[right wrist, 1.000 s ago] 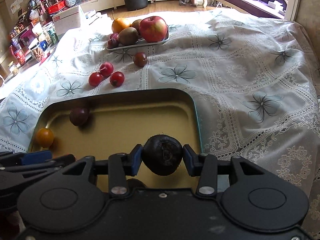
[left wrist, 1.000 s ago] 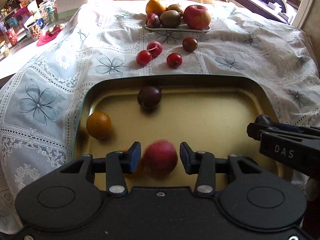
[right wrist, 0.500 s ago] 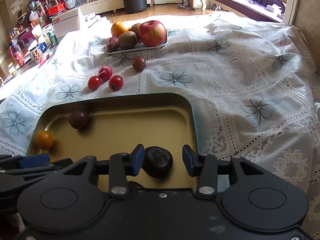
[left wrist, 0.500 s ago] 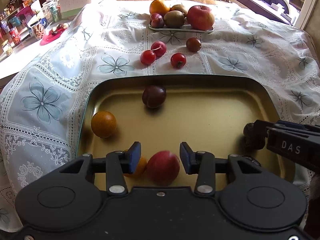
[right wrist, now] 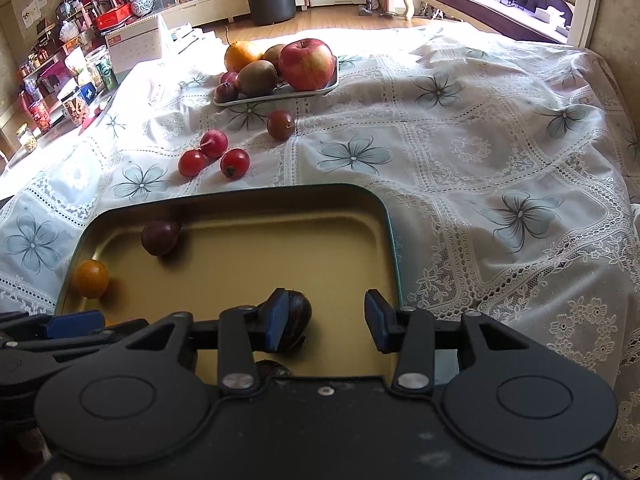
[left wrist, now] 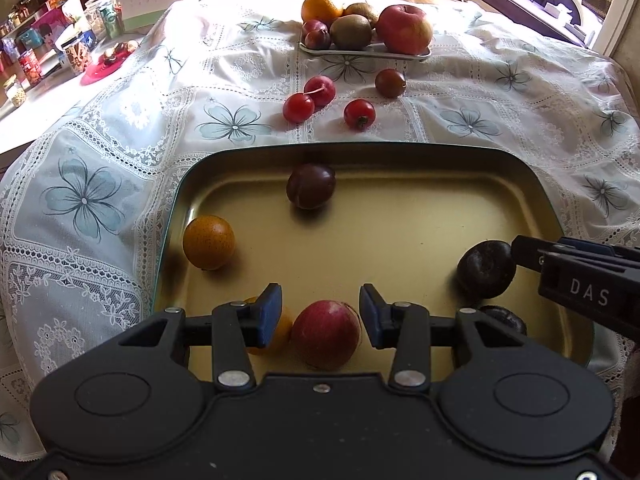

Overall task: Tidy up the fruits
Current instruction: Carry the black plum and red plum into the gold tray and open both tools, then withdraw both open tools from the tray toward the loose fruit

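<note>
Hovering both grippers, left (left wrist: 320,314) and right (right wrist: 326,318), jaws apart and empty over the gold tray (left wrist: 400,208), so next I'd pinch a smooth, roll-prone cherry tomato (left wrist: 359,114), upper middle, gently across its widest part.

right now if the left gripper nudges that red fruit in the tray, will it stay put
Probably not: the red fruit is round and lies loose on the smooth tray, so it would likely roll. The left gripper is open around it. The orange fruit beside it might stop it.
</note>
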Action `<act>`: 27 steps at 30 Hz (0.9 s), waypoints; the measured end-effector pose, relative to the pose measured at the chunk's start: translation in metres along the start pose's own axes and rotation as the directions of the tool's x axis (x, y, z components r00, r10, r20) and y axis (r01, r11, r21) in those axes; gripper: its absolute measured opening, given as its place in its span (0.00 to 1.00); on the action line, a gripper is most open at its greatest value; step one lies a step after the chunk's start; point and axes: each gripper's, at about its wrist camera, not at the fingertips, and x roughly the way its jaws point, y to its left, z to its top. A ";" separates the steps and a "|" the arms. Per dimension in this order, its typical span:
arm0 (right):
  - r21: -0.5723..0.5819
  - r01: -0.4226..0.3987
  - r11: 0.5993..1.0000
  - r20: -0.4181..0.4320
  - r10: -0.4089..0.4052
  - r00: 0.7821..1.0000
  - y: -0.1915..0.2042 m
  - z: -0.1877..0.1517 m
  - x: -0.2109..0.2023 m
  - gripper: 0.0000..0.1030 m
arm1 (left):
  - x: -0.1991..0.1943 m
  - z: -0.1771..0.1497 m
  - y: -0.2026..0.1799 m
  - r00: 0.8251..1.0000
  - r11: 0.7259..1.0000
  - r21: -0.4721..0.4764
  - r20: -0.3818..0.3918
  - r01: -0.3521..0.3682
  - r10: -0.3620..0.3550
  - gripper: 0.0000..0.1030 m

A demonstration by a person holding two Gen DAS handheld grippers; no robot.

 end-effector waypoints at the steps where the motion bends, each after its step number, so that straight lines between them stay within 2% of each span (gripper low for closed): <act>1: 0.000 0.000 1.000 0.000 0.000 1.000 0.000 0.000 0.000 0.44 | 0.000 0.000 0.000 1.000 1.000 0.000 0.000 -0.001 0.001 0.49; 20: -0.014 -0.027 1.000 -0.007 0.027 1.000 0.005 0.004 -0.002 0.44 | -0.001 0.002 0.003 0.999 1.000 0.004 -0.021 0.028 -0.028 0.49; 24: -0.020 -0.043 0.999 0.026 0.044 0.999 0.008 0.015 -0.009 0.45 | -0.007 0.015 0.017 1.000 1.000 -0.008 0.005 0.017 -0.017 0.49; 27: -0.022 -0.035 0.999 0.082 0.037 0.996 0.012 0.027 -0.015 0.48 | -0.008 0.031 0.031 0.999 1.000 -0.019 0.031 -0.022 0.022 0.49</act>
